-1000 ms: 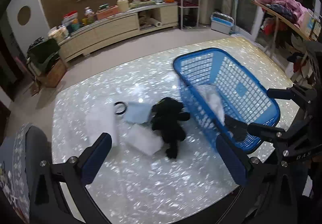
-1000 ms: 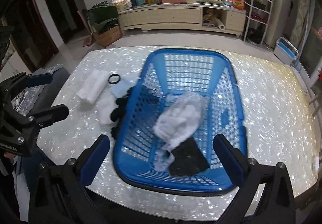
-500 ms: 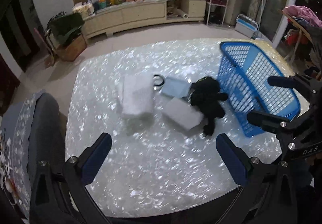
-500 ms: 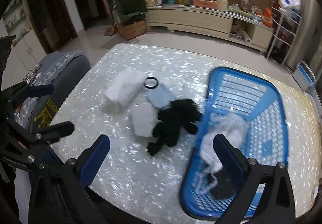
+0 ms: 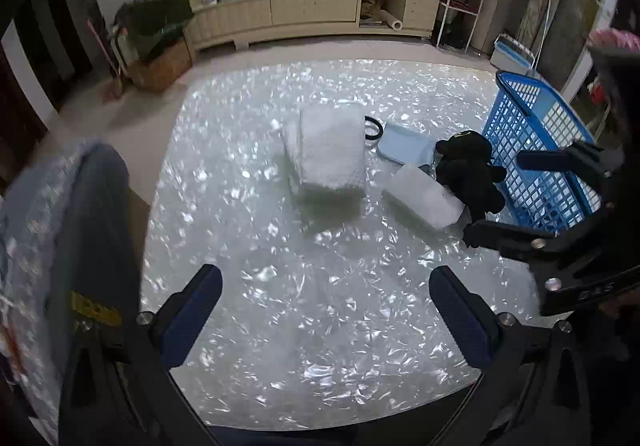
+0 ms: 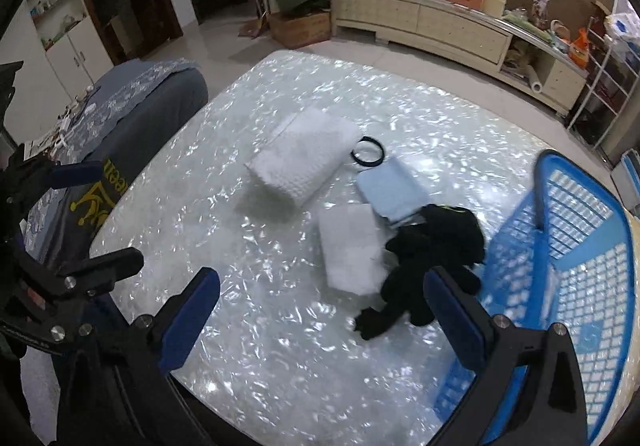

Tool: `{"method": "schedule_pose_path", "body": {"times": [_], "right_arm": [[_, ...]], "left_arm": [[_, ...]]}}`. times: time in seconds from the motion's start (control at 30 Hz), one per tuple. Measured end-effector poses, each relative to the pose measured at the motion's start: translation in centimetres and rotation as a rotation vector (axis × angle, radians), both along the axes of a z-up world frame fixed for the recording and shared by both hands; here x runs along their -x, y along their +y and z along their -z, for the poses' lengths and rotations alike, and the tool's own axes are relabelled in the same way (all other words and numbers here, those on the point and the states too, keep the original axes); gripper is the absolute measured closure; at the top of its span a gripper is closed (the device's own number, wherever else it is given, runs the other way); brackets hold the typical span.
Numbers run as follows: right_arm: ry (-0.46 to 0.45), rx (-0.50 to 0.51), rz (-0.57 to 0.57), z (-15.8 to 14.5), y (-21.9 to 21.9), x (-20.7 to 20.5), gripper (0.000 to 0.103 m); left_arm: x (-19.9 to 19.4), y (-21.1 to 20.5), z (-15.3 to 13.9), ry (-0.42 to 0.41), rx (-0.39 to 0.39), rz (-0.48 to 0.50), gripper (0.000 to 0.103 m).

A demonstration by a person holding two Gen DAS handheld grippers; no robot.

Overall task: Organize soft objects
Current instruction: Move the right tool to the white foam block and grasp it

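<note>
Dim indoor light; glare sparkles off the table (image 5: 320, 306); fisheye-bent edges, slight motion blur.

You have two white towels (image 6: 306, 161) (image 6: 351, 248), one blue cloth (image 6: 390, 187), one black plush (image 6: 430, 250), one ring (image 6: 367, 151), one basket (image 6: 576, 246).

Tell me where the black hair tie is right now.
The black hair tie lies flat on the table, tucked between the big folded white towel and the light blue cloth, left of the blue basket.
</note>
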State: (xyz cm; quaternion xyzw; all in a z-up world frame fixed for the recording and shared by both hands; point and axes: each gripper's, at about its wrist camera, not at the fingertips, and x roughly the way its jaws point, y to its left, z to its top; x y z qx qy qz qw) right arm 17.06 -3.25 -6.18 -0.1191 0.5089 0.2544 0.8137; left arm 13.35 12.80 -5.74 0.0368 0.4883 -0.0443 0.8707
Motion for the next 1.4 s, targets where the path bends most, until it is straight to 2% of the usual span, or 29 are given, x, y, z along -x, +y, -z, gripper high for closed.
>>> {"method": "schedule_pose_path", "body": {"times": [0.13,0.27,0.37,0.53,0.67,0.87,1.03,1.4], "right_arm": [[0.015,0.023,-0.025,1.3,1.4,-0.7,0.0],[0.041,0.031,-0.046,2.6,2.5,-1.8,0.004],[0.066,0.04,-0.048,3.7,3.2,-2.7,0.007],[0.106,0.07,-0.03,5.5,3.5,-4.3,0.011],[0.131,0.094,-0.004,6.9,3.5,-5.4,0.011],[0.161,0.119,0.024,8.3,3.3,-6.6,0.011],[0.176,0.148,0.038,9.4,3.1,-7.3,0.012],[0.224,0.18,0.046,11.2,2.2,-8.5,0.024]], "left_arm": [[-0.4,1.8,1.1,0.021,0.062,-0.024,0.0],[-1.6,3.4,3.0,0.061,0.068,-0.082,0.0],[-2.4,3.9,4.3,0.077,0.055,-0.087,0.0],[-3.8,3.8,5.7,0.092,0.026,-0.06,0.0],[-5.2,4.0,6.2,0.094,0.051,-0.034,0.0],[-7.4,3.9,7.4,0.111,0.035,-0.004,0.0],[-8.4,3.7,8.5,0.138,0.052,0.013,0.0],[-9.2,3.5,9.8,0.161,0.072,0.036,0.0]]}}
